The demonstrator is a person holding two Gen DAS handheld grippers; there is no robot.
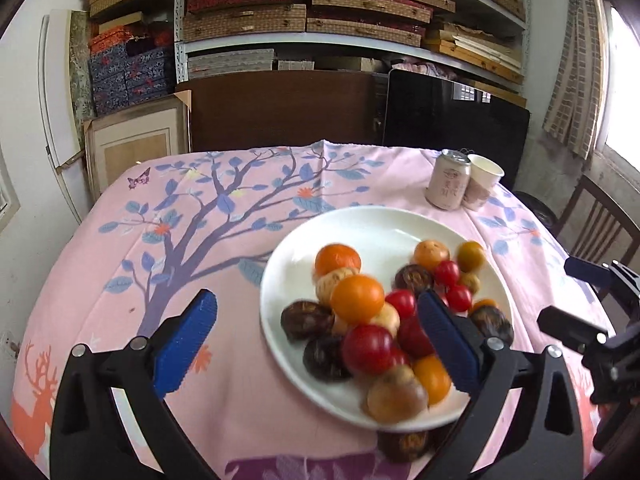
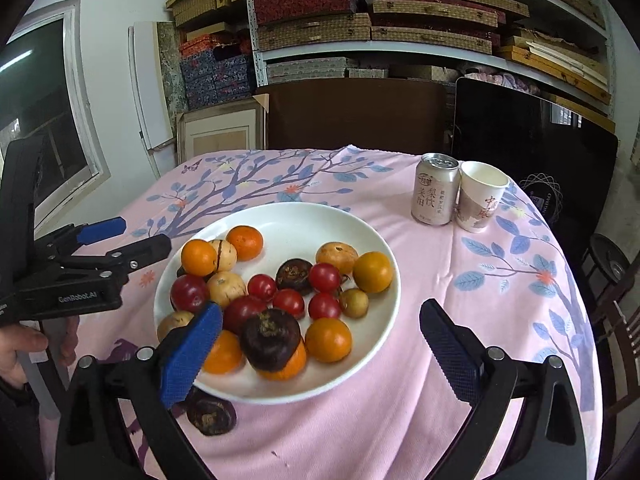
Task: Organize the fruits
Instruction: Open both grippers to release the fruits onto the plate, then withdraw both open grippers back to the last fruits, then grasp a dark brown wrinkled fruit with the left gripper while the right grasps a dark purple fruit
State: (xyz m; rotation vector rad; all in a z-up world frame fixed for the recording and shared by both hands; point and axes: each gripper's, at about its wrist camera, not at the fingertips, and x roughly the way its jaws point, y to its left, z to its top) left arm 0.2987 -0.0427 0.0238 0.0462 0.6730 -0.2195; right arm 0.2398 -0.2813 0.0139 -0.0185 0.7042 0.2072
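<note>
Fruits (image 2: 280,292) lie heaped on the white plate (image 2: 304,216) near the middle of the pink tablecloth (image 2: 460,320), and nearly all of them are already gathered there: orange citrus, red tomato-like ones, pale brown ones and dark wrinkled ones. One dark fruit (image 2: 211,411) sits off the plate on the cloth, touching or just under the rim at about 7 o'clock of the plate in the right wrist view. That stray is probably what you have left to collect.

Your right gripper (image 2: 320,354) has its jaws spread wide with nothing between them; its left pad (image 2: 192,354) hangs over the plate's 7 o'clock edge, right above the stray. Your left gripper (image 1: 316,344) is likewise wide apart and empty, its right pad (image 1: 448,342) over the pile at roughly 4 o'clock of the plate, the other over bare cloth. Held that way, both tools seem poised above the plate rather than committed to any one piece.

The can (image 2: 434,190) and the paper cup (image 2: 480,196) stand touching each other at 1 o'clock from the plate, well apart from the fruit, so they should not get in your way.

Since the pile is loose and round, nudging the rim while you reach for the stray could set other pieces rolling.
</note>
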